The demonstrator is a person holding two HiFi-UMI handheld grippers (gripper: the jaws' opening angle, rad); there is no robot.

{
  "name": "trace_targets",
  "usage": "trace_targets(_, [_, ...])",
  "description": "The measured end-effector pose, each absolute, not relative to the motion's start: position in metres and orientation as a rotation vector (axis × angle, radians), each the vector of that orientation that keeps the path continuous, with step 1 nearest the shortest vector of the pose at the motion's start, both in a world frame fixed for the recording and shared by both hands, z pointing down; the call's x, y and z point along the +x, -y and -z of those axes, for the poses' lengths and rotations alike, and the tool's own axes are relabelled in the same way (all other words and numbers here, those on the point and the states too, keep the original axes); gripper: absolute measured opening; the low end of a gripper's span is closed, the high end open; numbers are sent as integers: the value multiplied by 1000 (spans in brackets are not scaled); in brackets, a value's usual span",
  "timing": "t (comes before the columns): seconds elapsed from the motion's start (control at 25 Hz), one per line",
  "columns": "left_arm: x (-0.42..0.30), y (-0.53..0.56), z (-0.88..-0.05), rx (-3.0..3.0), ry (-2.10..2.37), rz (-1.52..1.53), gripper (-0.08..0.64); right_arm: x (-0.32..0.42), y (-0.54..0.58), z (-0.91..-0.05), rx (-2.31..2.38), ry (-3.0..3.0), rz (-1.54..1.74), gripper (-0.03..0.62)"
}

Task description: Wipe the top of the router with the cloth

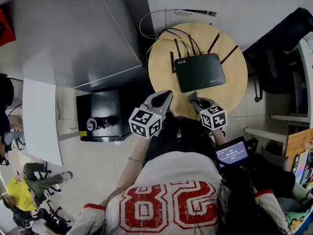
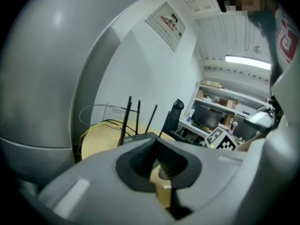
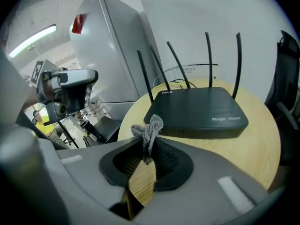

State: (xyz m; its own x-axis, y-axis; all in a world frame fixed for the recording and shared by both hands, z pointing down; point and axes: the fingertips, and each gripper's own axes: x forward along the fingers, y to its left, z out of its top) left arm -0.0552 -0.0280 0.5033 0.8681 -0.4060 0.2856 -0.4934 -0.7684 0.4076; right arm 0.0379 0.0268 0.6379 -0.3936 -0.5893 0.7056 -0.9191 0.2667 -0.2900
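Head view: router (image 1: 199, 71) on table (image 1: 235, 93); my left gripper (image 1: 165, 96) and right gripper (image 1: 193, 97) at its near edge.
Left gripper view: jaws pressed together, empty.
Right gripper view: jaws pinch cloth (image 3: 149, 127) (bunched), near router.

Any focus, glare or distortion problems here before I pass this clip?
Head view: fisheye bends straight edges, yet the router is sharp. Left gripper view: heavy barrel distortion, the ceiling lamp blown out, the near jaws soft. Right gripper view: the router's print reads clearly, the cloth in the jaws looks slightly soft.
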Motion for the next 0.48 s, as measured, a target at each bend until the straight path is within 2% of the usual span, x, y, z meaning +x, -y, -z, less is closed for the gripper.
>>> trace_targets(0.48, [-5, -35, -496, 2621, 583, -274, 2, 85, -59, -584, 1546, 2170, -868, 57])
